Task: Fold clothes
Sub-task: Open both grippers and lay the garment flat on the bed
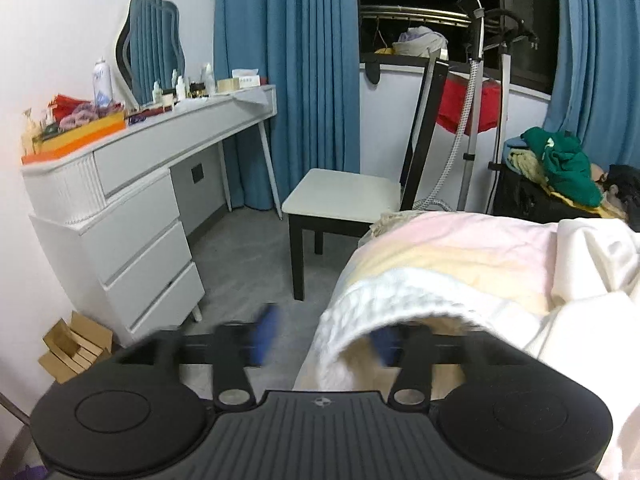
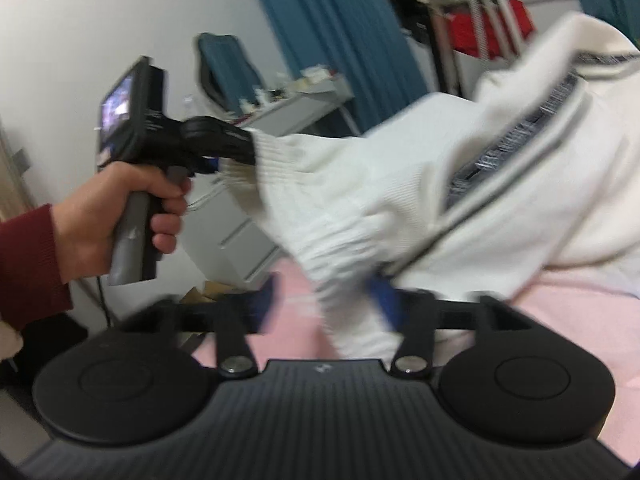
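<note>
Right wrist view: the right tongs (image 2: 326,306) stand with their blue pads (image 2: 267,304) wide apart, and a ribbed hem of the white sweater (image 2: 360,184) hangs down between them, close to the right-hand pad. The jaws are not closed on it; the cloth only passes through the gap. Under the tongs lies the pink cover of the bed (image 2: 580,320). Further ahead and to the left, the left tongs (image 2: 250,152) reach into the ribbed cuff of the same sweater. Their tips are hidden by the knit, so from this view I cannot tell if they pinch it, though the cuff looks stretched toward them. A hand (image 2: 120,212) in a dark red sleeve (image 2: 28,264) grips the handle. The body of the sweater rises up and to the right of the right tongs, lifted off the bed, with a grey striped band at the collar.

In the left wrist view, the left tongs (image 1: 326,338) also look apart, with the sweater (image 1: 384,292) draped over the right-hand pad. Beyond them are the pastel bed cover (image 1: 460,244), then a chair (image 1: 340,196) and, to the left, a white bench (image 1: 168,140) with bottles.

I judge that the sweater is being spread or carried, not lying folded. The picture is blurred, so motion is likely. The next move calls for a firm hold on two matching points, cuff and hem, and then laying the sweater flat on the bed.
</note>
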Demonstrator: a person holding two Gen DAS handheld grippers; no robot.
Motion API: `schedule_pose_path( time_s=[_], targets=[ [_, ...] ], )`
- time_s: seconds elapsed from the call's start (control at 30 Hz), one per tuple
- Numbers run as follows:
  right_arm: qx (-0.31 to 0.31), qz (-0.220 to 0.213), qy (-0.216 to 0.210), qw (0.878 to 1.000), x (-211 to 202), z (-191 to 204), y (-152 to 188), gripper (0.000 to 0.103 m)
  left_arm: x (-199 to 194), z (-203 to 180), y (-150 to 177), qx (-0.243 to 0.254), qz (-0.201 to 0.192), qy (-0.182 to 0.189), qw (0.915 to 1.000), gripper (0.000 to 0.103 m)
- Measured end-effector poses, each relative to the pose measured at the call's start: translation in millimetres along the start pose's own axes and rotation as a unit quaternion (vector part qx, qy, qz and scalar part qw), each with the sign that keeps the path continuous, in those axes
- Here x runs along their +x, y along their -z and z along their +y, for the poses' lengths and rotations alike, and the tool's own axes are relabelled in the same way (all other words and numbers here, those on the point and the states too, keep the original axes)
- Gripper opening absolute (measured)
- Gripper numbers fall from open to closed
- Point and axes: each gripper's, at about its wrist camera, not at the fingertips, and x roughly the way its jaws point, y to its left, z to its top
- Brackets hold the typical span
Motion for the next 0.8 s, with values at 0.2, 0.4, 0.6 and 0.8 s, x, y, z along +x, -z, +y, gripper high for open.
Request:
schedule_pose_path(
  time_s=[0.2, 0.4, 0.6, 0.8],
  targets=[
    [-0.019, -0.014, 0.008, 1.0, -19, 9, -11, 0.093, -44, 34, 37, -0.008, 0.001, 0.015, 0.9999, 0.095],
    [-0.038, -0.028, 0.016, 0.999, -38, 18, -23, 0.092, -119, 29, 66, -0.027, -0.019, 0.025, 0.9991, 0.096],
    [-0.048, -0.052, 0.044, 0.997, -93, -3, -40, 0.092, -191, -38, 77, -0.029, -0.042, 0.083, 0.9952, 0.096],
    [-0.073, -0.085, 0.104, 0.988, -161, -42, -56, 0.092, -248, -126, 97, -0.025, -0.06, 0.166, 0.984, 0.097]
  ],
)
